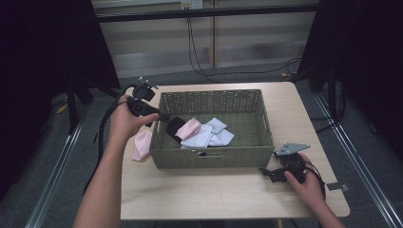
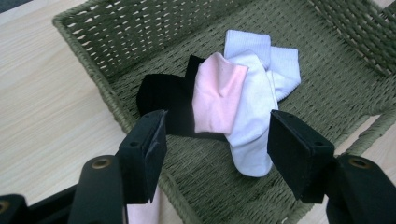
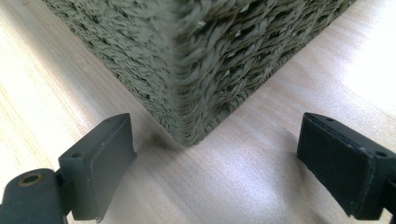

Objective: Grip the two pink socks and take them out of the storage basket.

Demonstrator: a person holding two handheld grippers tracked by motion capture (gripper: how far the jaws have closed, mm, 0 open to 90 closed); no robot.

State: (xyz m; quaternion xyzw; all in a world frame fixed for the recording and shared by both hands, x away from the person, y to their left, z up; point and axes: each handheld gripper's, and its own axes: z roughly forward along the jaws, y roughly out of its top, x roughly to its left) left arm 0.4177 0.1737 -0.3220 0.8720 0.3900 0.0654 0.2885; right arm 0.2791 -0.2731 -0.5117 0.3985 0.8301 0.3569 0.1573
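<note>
Left gripper view: left gripper (image 2: 212, 154) jaws spread wide, nothing between the pads, poised over the near rim of the woven olive-green rectangular basket (image 2: 116, 37). Just beyond, inside the basket: folded pink sock (image 2: 217, 95) overlapping a black sock (image 2: 163, 95) and a white sock (image 2: 254, 121), with a pale blue sock (image 2: 280, 60) behind. Outside the basket's left wall in the high view, on the light wooden table (image 1: 214, 190): a second pink sock (image 1: 141, 145). Right gripper view: right gripper (image 3: 215, 163) likewise spread and empty, low on the table, facing the basket's corner.
</note>
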